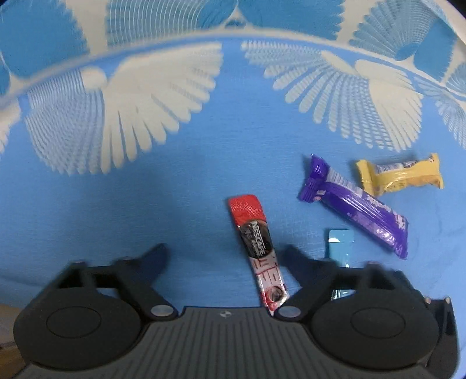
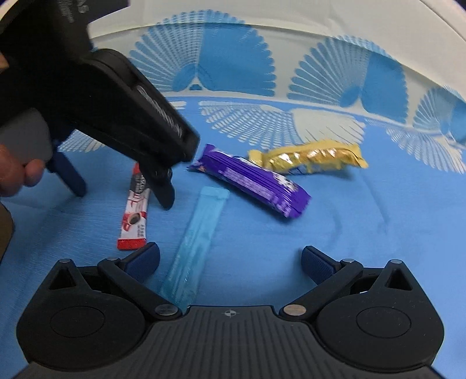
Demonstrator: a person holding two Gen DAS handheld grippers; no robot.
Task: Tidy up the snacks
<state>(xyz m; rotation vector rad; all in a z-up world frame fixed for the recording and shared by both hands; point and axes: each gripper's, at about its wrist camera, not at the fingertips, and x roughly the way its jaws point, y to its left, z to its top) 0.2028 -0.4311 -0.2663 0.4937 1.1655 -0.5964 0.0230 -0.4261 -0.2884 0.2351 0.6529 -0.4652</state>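
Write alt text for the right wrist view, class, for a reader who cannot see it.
Four snacks lie on a blue cloth: a red coffee stick, a pale blue sachet, a purple bar and a yellow bar. The left gripper, in a hand, stands over the coffee stick, jaws apart. The right gripper is open, the sachet's near end between its fingers.

A blue cloth (image 1: pixel 145 204) covers the worktop and fills most of both views. Cream fan-shaped motifs (image 1: pixel 139 110) run in a band across the upper half of the left wrist view, with a cream border stripe (image 1: pixel 204 36) arching above them. Beyond the stripe the colours reverse: blue fans (image 2: pixel 230 55) on cream ground, across the top of the right wrist view. A plain pale strip (image 2: pixel 320 17) shows at the top right there. The light is even, with soft shadows on the cloth. A brown patch (image 1: pixel 8 349) sits at the lower left edge.
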